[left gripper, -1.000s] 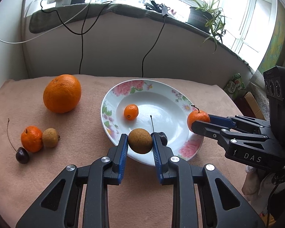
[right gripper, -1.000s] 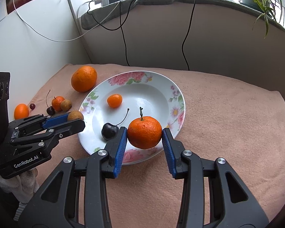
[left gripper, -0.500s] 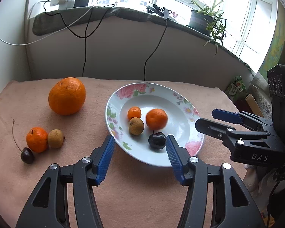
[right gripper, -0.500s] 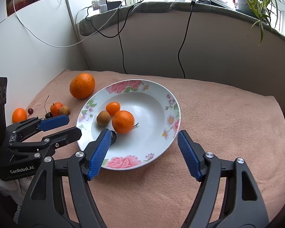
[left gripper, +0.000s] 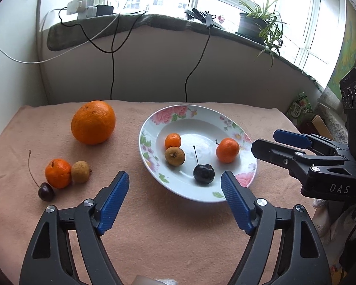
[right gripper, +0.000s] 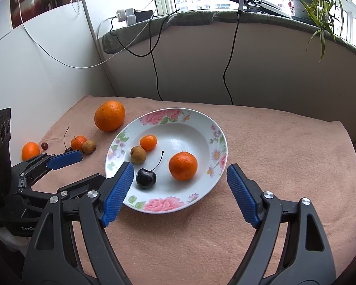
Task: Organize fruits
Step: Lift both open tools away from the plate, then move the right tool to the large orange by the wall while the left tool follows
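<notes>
A floral plate [left gripper: 225,128] [right gripper: 216,128] holds a stemmed tangerine [left gripper: 227,150] [right gripper: 183,166], a small kumquat [left gripper: 173,140] [right gripper: 148,142], a brown longan [left gripper: 175,156] [right gripper: 138,154] and a dark cherry [left gripper: 203,173] [right gripper: 146,178]. My left gripper [left gripper: 175,198] is open and empty, just in front of the plate. My right gripper [right gripper: 180,193] is open and empty at the plate's near rim. On the cloth left of the plate lie a big orange [left gripper: 93,122] [right gripper: 109,116], a small tangerine [left gripper: 58,173], a longan [left gripper: 80,171] and a cherry [left gripper: 45,191].
The table has a pink cloth [left gripper: 154,237]. A grey wall with hanging cables [left gripper: 111,54] closes the back, and a white wall the left. A further orange fruit [right gripper: 30,150] and a small red fruit [right gripper: 44,145] lie at the far left. A potted plant [left gripper: 251,25] stands on the sill.
Both grippers opened and let go: the longan from the left and the stemmed tangerine from the right now lie in the plate. Both grippers drew back toward the near edge.
</notes>
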Motion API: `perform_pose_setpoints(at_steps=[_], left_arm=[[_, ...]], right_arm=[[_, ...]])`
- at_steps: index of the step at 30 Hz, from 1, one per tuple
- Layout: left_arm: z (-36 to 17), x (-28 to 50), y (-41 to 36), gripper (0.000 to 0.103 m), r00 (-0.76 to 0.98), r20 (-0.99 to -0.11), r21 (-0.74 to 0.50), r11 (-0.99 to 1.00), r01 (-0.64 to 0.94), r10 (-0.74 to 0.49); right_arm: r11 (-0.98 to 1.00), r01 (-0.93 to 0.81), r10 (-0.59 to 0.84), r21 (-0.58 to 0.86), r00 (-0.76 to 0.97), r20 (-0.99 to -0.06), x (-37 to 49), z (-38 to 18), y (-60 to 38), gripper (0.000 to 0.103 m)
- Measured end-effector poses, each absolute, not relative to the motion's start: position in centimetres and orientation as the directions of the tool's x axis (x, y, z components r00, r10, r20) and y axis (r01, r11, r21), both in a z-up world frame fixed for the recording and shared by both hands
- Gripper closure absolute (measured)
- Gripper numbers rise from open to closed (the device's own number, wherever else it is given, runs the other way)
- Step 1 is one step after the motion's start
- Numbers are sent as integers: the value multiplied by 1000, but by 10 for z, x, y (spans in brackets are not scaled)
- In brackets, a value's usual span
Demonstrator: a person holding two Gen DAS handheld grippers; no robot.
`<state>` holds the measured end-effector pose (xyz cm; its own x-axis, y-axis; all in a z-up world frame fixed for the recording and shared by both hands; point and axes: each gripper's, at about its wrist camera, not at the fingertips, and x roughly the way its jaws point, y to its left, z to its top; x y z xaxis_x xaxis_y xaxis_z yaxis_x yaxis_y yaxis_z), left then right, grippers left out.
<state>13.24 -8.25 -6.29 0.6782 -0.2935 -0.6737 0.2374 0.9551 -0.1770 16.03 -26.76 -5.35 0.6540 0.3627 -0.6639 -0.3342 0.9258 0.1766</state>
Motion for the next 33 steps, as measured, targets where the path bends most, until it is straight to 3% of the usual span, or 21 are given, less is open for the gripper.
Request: perform_pose_setpoints(at_steps=[19,33], left_arm=[[-54,106,-29,23,728,-643,-200,970,137,-236],[-42,54,48,23,800,-599,-176,980,-94,-31]], right_arm=[[890,-411,435,198,635,-638,150,-37,-231,20],[792,-559,570,246,530,-628,151,-33,-154,20]])
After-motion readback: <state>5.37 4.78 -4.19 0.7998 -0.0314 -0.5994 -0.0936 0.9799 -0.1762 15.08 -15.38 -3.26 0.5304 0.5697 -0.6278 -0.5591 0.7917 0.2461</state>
